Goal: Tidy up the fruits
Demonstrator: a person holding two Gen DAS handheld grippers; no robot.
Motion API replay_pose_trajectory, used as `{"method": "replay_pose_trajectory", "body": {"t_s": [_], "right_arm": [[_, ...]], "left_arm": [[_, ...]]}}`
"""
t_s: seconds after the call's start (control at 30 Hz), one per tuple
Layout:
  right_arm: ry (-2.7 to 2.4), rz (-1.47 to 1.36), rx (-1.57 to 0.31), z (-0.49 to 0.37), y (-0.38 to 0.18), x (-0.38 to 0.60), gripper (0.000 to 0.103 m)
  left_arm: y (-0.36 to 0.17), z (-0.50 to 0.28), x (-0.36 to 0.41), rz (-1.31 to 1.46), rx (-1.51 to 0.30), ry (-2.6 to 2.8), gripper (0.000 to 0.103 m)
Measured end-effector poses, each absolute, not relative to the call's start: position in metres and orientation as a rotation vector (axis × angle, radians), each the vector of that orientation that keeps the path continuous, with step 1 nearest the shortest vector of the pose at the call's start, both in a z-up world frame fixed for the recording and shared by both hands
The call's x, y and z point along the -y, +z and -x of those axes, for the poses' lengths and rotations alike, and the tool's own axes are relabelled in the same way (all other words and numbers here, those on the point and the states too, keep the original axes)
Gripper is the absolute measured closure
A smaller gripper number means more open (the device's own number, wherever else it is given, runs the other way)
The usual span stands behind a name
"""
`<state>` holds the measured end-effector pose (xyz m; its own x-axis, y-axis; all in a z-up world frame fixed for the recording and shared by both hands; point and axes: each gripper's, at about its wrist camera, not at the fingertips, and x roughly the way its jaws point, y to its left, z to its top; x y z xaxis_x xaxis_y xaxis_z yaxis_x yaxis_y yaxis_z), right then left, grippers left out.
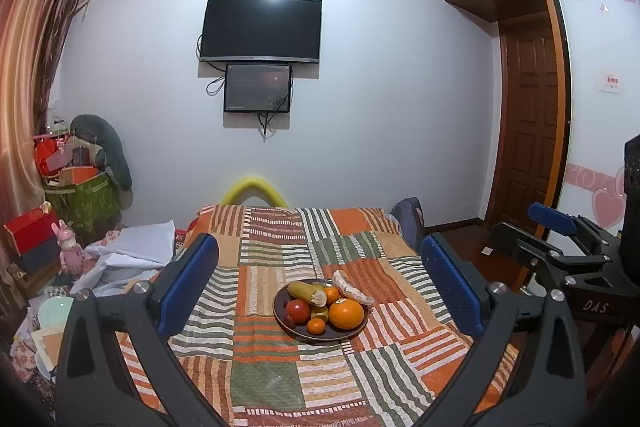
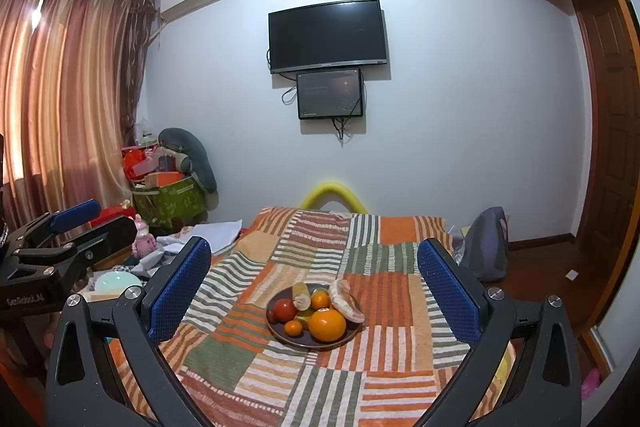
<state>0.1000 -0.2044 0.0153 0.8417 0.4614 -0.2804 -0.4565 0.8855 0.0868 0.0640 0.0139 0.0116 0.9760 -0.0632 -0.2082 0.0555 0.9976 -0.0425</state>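
A dark round plate [image 1: 303, 337] sits on the patchwork bedspread, piled with fruit: a large orange [image 1: 346, 313], a red apple [image 1: 298, 310], a small orange [image 1: 316, 325], a yellow piece with a pale end [image 1: 306, 292], and a pale peeled piece [image 1: 352, 289] across the far rim. My left gripper [image 1: 318, 239] stands wide open, short of the plate and apart from it, with nothing between its blue pads. In the right wrist view the same plate [image 2: 288, 341] lies ahead of my right gripper [image 2: 314, 243], also wide open and empty.
The striped bedspread [image 1: 276, 383] covers the bed all around the plate. Boxes, cloth and a pink toy [image 1: 72, 251] crowd the floor on the left. A grey bag [image 2: 486, 247] leans at the bed's right side. A wooden door [image 1: 528, 131] stands at the right.
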Motion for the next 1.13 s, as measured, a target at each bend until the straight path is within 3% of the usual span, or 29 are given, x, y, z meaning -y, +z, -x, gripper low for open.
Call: {"method": "replay_pose_trajectory", "body": {"t_s": [1.13], "right_arm": [[0.476,-0.011,-0.309,-0.1038,0.0168,0.2083,0.000]], "left_arm": [[0.0070,-0.0701,-0.0079,0.035,-0.239,-0.096,0.000]]}}
